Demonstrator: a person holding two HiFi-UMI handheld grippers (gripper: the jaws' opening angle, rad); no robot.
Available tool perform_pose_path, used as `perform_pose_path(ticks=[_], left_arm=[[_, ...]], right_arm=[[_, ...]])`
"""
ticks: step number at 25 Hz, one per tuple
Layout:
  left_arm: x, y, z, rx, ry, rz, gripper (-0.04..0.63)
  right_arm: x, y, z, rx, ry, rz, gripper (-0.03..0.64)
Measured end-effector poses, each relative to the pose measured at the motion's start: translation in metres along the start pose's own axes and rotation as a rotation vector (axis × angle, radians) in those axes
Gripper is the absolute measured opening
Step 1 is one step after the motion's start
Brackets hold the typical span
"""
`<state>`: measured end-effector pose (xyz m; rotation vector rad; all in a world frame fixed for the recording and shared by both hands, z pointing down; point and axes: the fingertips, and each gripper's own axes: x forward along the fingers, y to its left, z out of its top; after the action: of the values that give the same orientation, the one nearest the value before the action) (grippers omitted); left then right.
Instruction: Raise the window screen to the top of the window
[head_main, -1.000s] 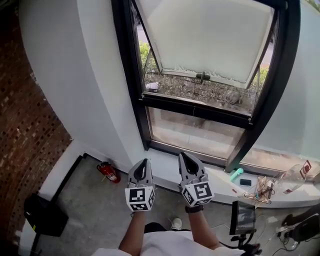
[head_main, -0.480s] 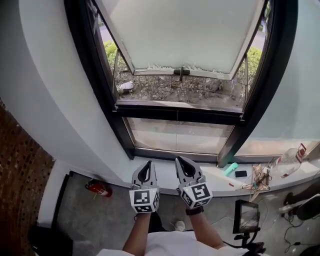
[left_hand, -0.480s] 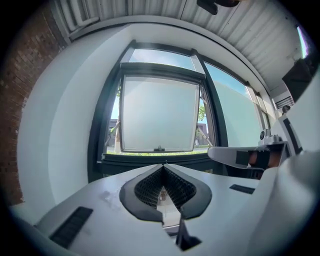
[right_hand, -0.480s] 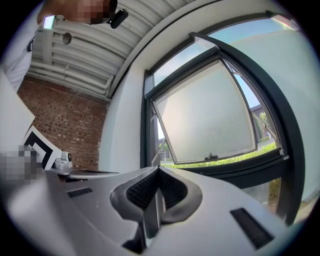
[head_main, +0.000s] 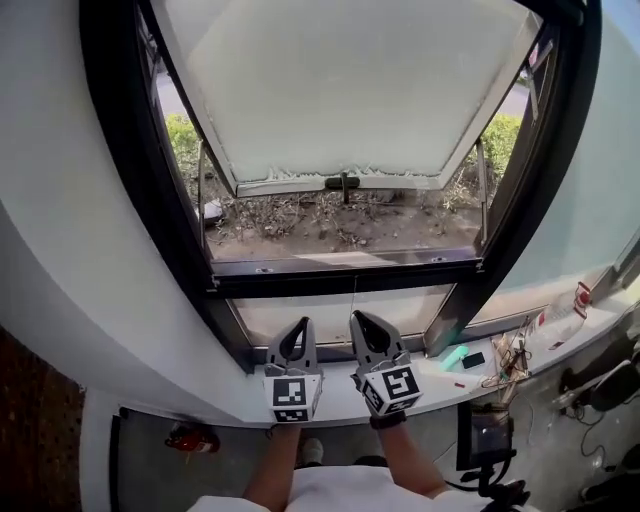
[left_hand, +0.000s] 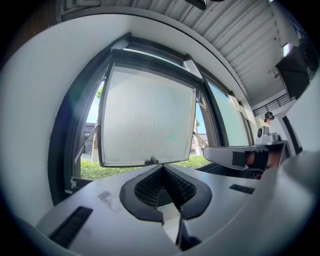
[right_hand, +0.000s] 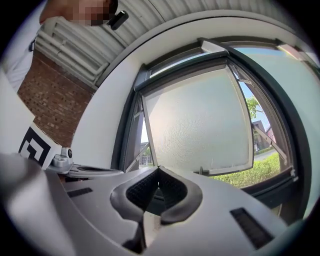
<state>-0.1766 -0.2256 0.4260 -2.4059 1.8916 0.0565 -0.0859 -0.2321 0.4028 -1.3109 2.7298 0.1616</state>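
The black-framed window (head_main: 160, 215) fills the head view; its frosted sash (head_main: 350, 85) is tilted outward, with a handle (head_main: 342, 183) on its lower edge. A black crossbar (head_main: 345, 270) runs below the opening, and a thin cord (head_main: 353, 300) hangs from it. I cannot make out a screen mesh. My left gripper (head_main: 297, 324) and right gripper (head_main: 361, 318) are side by side over the white sill (head_main: 330, 395), pointing at the lower pane, both shut and empty. The frosted sash (left_hand: 145, 117) lies beyond the left gripper (left_hand: 162, 168), and the same sash (right_hand: 197, 125) beyond the right gripper (right_hand: 158, 170).
At the right end of the sill lie a teal object (head_main: 454, 357), a phone (head_main: 475, 360), tangled wires (head_main: 510, 358) and a plastic bottle (head_main: 560, 320). A fire extinguisher (head_main: 190, 437) stands on the floor at lower left. A small screen (head_main: 485, 435) sits at lower right. A white wall (head_main: 60, 250) flanks the window.
Both grippers have swung from the left wall corner to the middle of the window and come closer to it. The brick wall has left the view. Jaws stayed shut.
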Motion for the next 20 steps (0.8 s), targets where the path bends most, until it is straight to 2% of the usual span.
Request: perform_pose_path(ticks=[5, 8, 14, 16, 18, 20], left_arm=[[0.032, 0.034, -0.013, -0.038, 0.007, -0.025, 0.0], [0.05, 0.034, -0.014, -0.01, 0.006, -0.046, 0.0], [0.09, 0.013, -0.016, 0.111, 0.039, -0.096, 0.0], [0.1, 0.006, -0.024, 0.181, 0.069, -0.112, 0.001], [0.11, 0.0, -0.039, 0.286, 0.124, -0.129, 0.001], [0.12, -0.005, -0.054, 0.351, 0.207, -0.147, 0.002]], right_arm=[[0.022, -0.011, -0.015, -0.034, 0.038, -0.054, 0.002], [0.035, -0.03, -0.015, -0.034, 0.036, -0.084, 0.002], [0.053, -0.059, -0.015, -0.033, 0.024, -0.1, 0.002], [0.055, -0.072, -0.02, -0.011, 0.028, -0.112, 0.002], [0.056, -0.083, -0.023, -0.003, 0.03, -0.116, 0.002], [0.056, -0.092, -0.026, 0.008, 0.035, -0.116, 0.002]])
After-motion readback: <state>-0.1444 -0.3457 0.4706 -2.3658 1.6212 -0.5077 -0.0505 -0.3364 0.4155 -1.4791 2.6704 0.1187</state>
